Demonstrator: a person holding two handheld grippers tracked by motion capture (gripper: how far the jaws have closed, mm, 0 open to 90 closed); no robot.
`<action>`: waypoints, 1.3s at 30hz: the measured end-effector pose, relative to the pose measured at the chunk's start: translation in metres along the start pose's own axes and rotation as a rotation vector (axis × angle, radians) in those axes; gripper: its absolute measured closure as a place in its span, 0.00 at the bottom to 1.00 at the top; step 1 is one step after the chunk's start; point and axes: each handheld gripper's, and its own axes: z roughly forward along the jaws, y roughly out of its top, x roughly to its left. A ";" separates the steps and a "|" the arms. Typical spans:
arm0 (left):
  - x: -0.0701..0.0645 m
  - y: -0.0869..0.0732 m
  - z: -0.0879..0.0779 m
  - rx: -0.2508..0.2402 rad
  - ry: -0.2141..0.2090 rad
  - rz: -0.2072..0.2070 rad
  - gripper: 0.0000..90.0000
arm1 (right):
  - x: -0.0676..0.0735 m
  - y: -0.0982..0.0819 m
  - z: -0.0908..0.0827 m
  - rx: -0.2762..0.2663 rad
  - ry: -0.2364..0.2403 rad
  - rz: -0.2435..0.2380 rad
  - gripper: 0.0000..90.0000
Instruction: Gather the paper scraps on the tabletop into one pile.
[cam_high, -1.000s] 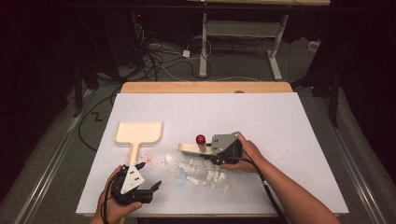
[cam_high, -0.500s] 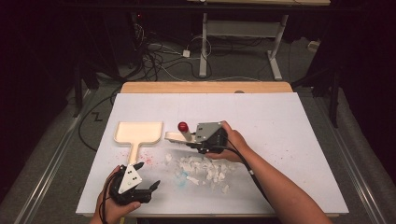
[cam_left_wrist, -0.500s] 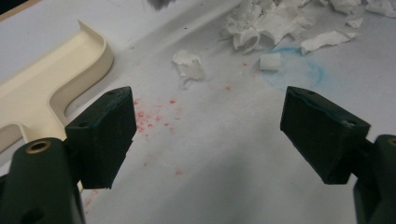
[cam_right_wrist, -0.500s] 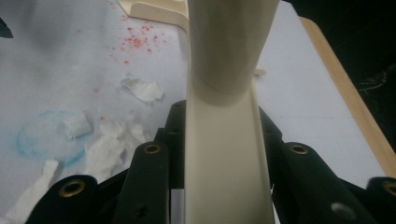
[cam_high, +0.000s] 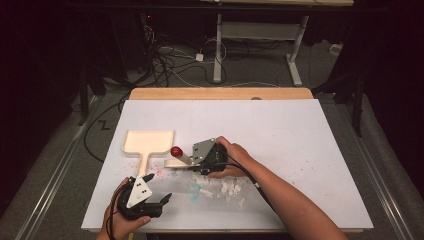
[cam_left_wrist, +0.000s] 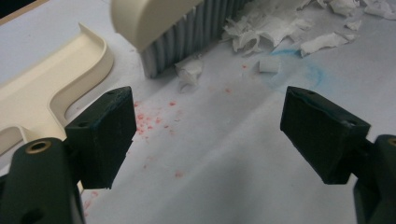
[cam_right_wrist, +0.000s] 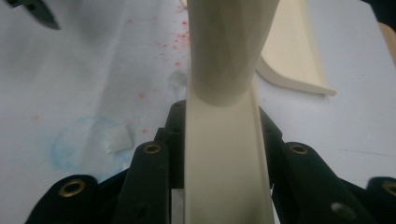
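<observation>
A cream brush (cam_high: 179, 161) with a red knob (cam_high: 176, 151) stands on the white table (cam_high: 300, 150), its grey bristles (cam_left_wrist: 196, 37) down beside torn paper scraps (cam_high: 225, 189). My right gripper (cam_high: 199, 161) is shut on the brush handle (cam_right_wrist: 224, 154). A cream dustpan (cam_high: 148, 141) lies flat just left of the brush, with its handle pointing toward the person. My left gripper (cam_high: 159, 187) hovers open near the table's front left, short of the dustpan handle. Nothing sits between its jaws in the left gripper view, where the dustpan (cam_left_wrist: 51, 88) lies to the left.
Red specks (cam_left_wrist: 156, 116) and a faint blue ring (cam_left_wrist: 299, 70) mark the table near the scraps. A wooden board edge (cam_high: 220, 93) runs along the table's far side. Cables (cam_high: 175, 60) and a desk frame (cam_high: 260, 35) are on the floor beyond.
My right gripper has carried the brush leftward, from the scrap pile toward the dustpan. The left gripper has stayed in place, open.
</observation>
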 end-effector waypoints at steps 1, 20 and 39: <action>0.000 0.000 0.000 0.001 0.001 0.000 0.20 | 0.000 0.000 0.000 0.000 0.000 0.000 0.75; -0.005 0.001 0.006 0.033 -0.018 0.021 0.20 | 0.002 -0.056 -0.070 -0.092 -0.089 0.088 0.75; -0.007 0.003 0.006 0.034 -0.018 0.036 0.20 | 0.022 -0.095 -0.141 0.059 -0.447 0.526 0.75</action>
